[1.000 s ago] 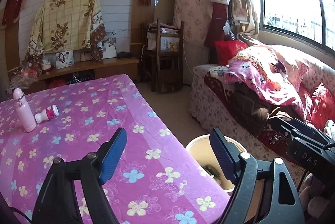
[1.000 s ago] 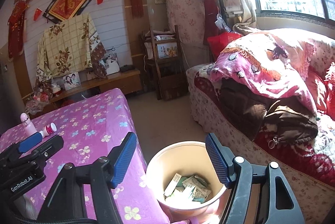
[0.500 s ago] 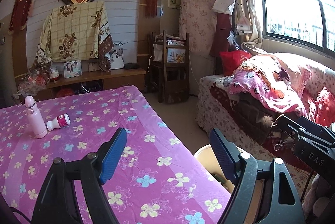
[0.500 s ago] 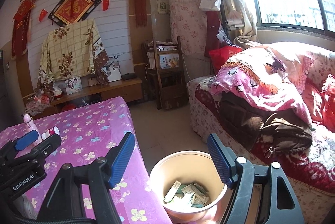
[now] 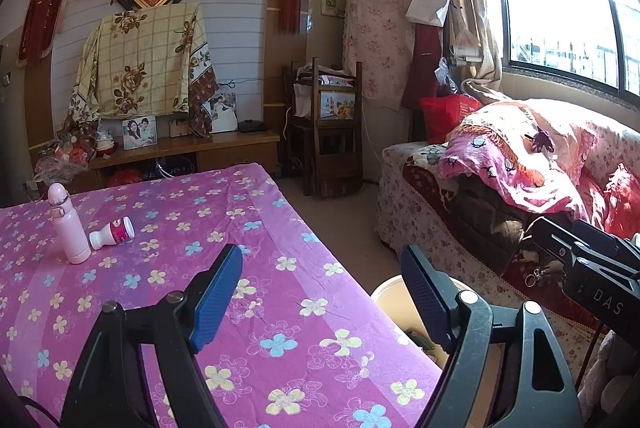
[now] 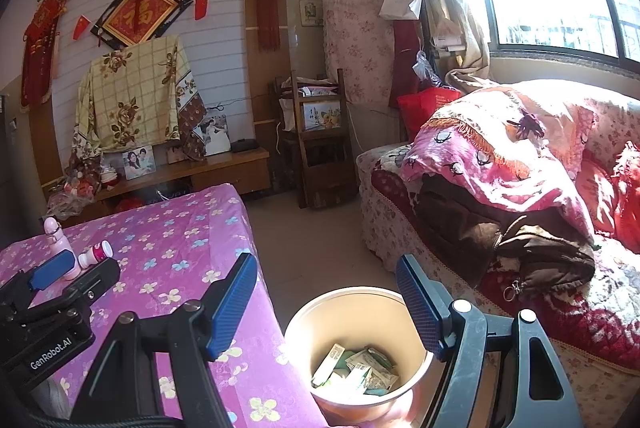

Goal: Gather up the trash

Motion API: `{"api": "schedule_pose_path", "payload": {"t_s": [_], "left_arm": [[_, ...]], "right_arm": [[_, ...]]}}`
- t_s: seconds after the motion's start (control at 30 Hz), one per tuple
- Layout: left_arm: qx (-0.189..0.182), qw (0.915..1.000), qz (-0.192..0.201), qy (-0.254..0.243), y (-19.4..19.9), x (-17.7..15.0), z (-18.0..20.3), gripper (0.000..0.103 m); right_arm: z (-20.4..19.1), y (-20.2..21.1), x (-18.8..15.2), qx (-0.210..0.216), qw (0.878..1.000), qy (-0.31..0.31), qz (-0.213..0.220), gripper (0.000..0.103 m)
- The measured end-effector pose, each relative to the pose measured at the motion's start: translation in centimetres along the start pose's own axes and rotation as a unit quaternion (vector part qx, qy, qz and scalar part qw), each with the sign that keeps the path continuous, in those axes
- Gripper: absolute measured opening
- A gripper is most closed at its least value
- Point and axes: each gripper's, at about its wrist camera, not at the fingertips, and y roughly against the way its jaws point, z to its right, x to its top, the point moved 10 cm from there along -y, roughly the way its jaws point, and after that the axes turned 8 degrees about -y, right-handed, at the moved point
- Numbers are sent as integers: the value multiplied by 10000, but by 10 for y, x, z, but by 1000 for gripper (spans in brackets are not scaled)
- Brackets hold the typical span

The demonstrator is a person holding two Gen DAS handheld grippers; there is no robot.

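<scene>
My right hand-held gripper [image 6: 326, 302] just widened a bit more, jaws empty, above the round beige plastic bin [image 6: 304, 324] holding crumpled wrappers [image 6: 360, 368]. Left hand-held gripper [image 5: 320, 294] wide, empty, over the purple flowered worktop [image 5: 168, 228]. Drop looks done; small toppled white-pink bottle [image 5: 113, 232] beside the upright pink flask [image 5: 68, 228] probably next.

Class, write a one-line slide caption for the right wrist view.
Open, empty right gripper above a tan bin of paper trash beside the purple floral table.
</scene>
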Motion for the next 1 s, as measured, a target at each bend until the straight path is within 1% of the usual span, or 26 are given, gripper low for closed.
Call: {"api": "schedule_pose_path", "payload": {"t_s": [1.0], "left_arm": [[-32,10000,-68,56,-3,-4,-2,82]], "right_arm": [[-1,-7,-10,10,9999,19,-144,75]]}}
